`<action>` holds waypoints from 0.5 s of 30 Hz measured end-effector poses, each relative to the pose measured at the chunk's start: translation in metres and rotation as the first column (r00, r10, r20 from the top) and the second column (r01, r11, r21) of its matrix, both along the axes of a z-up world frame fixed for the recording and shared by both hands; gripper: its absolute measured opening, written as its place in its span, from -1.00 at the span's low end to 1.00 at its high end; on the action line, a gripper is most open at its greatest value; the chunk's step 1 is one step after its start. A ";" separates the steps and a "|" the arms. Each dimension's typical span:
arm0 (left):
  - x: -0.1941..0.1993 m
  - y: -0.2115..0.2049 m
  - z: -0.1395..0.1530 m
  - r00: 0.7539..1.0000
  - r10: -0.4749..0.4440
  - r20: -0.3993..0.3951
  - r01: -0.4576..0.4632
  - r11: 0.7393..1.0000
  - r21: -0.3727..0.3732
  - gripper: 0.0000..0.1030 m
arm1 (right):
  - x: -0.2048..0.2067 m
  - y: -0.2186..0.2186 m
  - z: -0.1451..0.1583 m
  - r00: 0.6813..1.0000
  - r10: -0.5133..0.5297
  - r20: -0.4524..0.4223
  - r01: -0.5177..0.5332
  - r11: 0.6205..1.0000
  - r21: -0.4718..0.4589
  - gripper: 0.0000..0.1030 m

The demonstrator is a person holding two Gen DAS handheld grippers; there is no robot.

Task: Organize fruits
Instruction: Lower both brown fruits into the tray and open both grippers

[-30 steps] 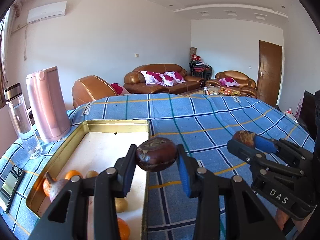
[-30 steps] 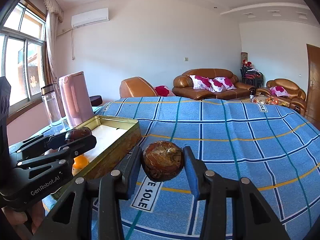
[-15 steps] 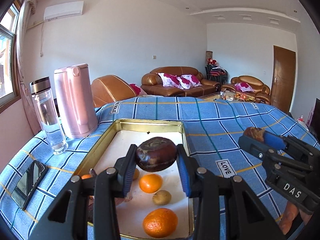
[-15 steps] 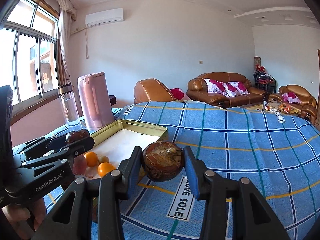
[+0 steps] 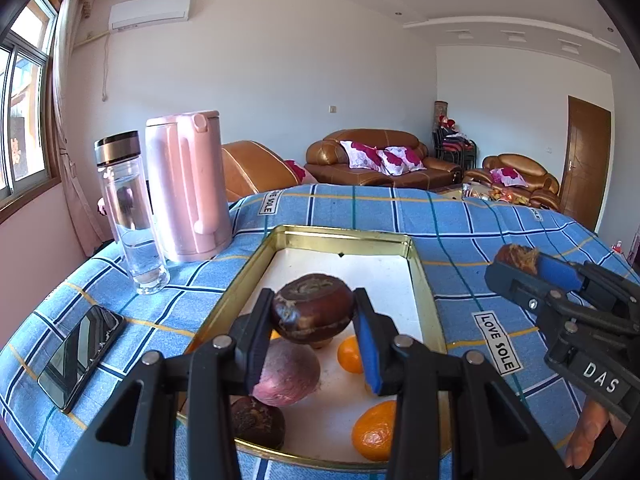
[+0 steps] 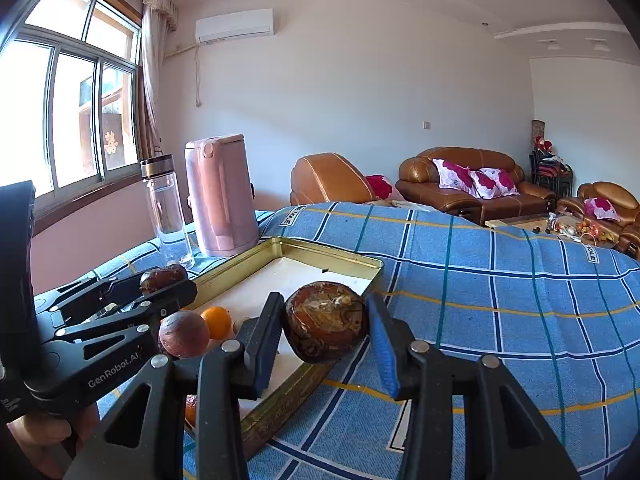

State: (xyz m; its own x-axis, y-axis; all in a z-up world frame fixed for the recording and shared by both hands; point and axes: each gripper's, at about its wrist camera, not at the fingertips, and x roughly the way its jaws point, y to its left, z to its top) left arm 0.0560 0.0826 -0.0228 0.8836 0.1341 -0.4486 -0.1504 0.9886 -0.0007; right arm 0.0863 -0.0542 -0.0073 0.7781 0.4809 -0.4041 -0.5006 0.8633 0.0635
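Pink kettle beside glass bottle

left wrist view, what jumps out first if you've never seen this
A dark brown fruit clamped in the left hand-held gripper, hanging over the gold tray with its oranges. At right, the right hand-held gripper pinches another brown fruit; a pink kettle stands left.

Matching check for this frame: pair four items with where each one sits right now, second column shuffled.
1. dark brown fruit
2. purple fruit
3. phone
4. pink kettle

A. flat on the blue cloth, left of the tin tray
B. lying in the tray
C. upright beside the glass bottle
D. clamped in the left gripper

Pairs: 1-D, 2-B, 3-A, 4-C
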 end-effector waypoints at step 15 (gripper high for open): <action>-0.008 0.040 -0.010 0.997 0.070 -0.015 -0.070 0.998 -0.006 -0.22 | 0.000 0.035 -0.009 0.998 0.061 -0.022 -0.061 0.998 -0.023 -0.14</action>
State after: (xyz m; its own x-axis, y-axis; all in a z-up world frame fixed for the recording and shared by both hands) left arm 0.0475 0.1227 -0.0324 0.8654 0.1927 -0.4625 -0.2193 0.9756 -0.0039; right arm 0.0864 -0.0189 -0.0165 0.7389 0.5172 -0.4319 -0.5510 0.8327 0.0545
